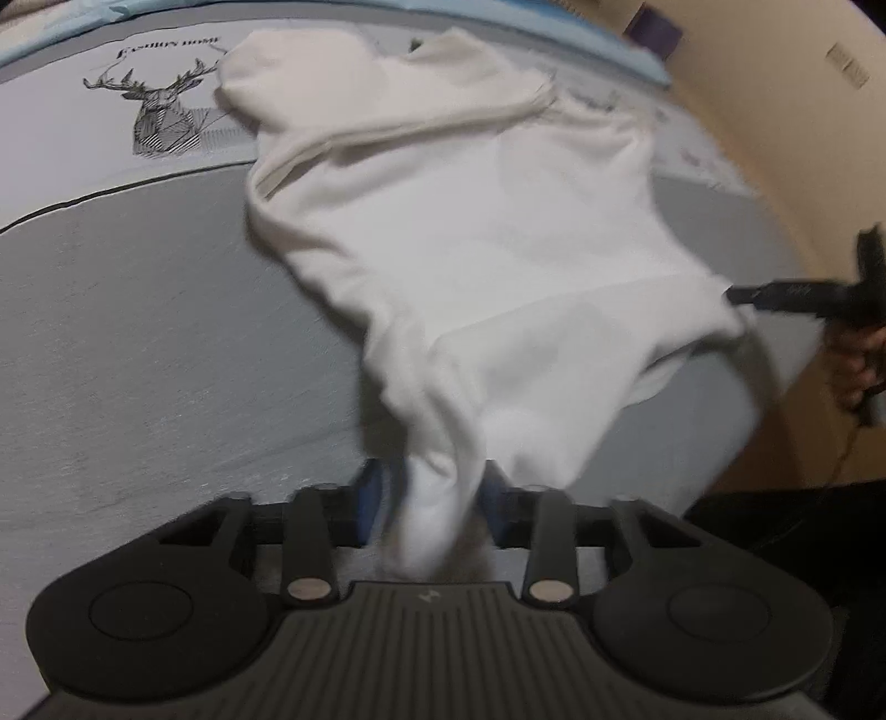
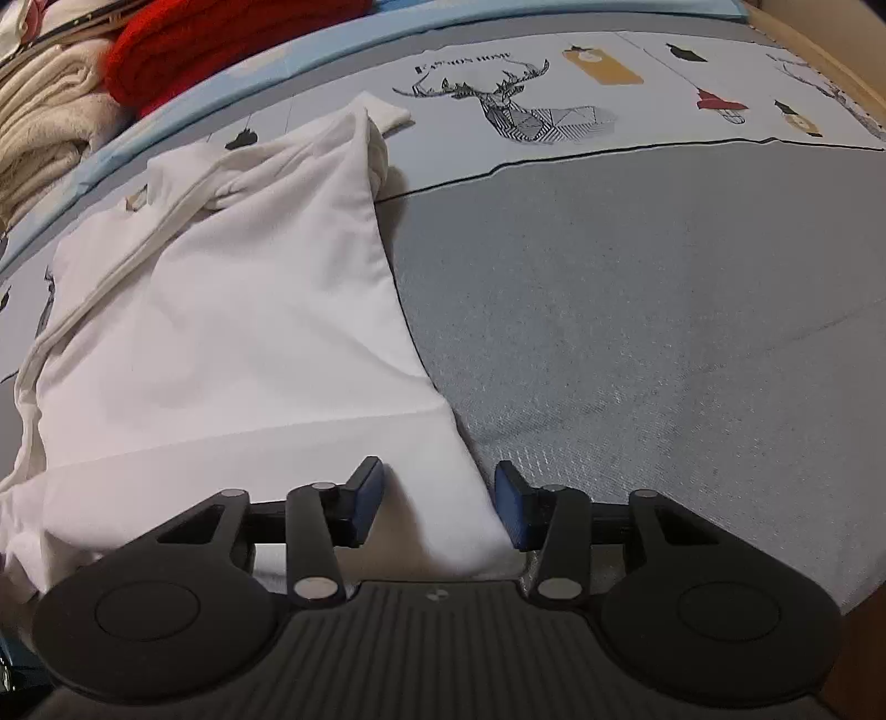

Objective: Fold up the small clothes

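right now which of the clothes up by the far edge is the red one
The red knit, rightmost in the pile at the bed's far left edge; the cream folded ones lie left of it, the white garment nearer the grippers.
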Available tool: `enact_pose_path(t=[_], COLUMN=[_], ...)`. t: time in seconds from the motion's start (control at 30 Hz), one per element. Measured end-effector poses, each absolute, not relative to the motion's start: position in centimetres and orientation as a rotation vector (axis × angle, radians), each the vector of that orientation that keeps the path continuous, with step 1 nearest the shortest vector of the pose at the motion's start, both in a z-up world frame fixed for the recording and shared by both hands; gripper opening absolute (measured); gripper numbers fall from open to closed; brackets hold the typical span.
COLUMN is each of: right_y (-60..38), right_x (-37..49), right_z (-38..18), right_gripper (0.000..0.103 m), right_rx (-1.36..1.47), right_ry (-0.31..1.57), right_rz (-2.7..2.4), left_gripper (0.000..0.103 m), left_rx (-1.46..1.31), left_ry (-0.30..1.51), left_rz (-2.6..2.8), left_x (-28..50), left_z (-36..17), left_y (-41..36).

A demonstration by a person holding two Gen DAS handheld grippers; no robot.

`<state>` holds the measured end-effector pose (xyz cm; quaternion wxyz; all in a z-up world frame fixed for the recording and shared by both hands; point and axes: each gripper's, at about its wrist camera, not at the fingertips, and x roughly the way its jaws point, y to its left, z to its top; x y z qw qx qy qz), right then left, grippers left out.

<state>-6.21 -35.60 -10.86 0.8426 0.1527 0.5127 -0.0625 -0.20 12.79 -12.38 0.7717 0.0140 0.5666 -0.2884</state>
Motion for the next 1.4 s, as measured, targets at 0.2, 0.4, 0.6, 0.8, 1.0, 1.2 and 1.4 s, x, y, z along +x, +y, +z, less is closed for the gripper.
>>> enact_pose_path(t=[0.2,0.4,0.6,0.8,1.0,1.2,1.4], right_y=[-35.9,-36.2,-34.8,-32.5,-31.5,-29.5,-27.9], right_x=[-7.2,-9.6,-8.6,-6.8,-5.6,-2.3,2.7], right_z=[-8.1,-0.4,-6.0,-8.2,-11.4,-4.4,-1.0], right_gripper=[0.001,0.001,0.009,0.02,0.02,0.021,0.021], right_rx=[0.435,0.445,0.258,0.358,0.268,0.315,0.392], right_ry=[1.027,0.896,1.105,1.049,1.207,0.897,0.617], right_rz=[-0.126,-0.093,-0.271,-0.09,-0.213,-0.18,-0.163], left_gripper=[0.008,0.01,0.013,0.024,0.025,0.048,0.057], left_rx=[-0.054,0.002,0.162,0.182,0.193,0.082,-0.002], left_ry=[1.074,1.037,1.123,1.19,1.157,0.854,0.712], left_rz=[-0.737,-0.768,-0.733,-0.789,-0.685,-0.465,-0.353], left_x=[-1.1,-2.3,-2.2,-2.0,-0.1,3.9,7.9], left_z=[-6.4,-4.4,-7.9,-12.0,-12.3,-8.7,-7.2], left_y=[15.7,17.5,15.5,13.4,13.2,11.1,6.3])
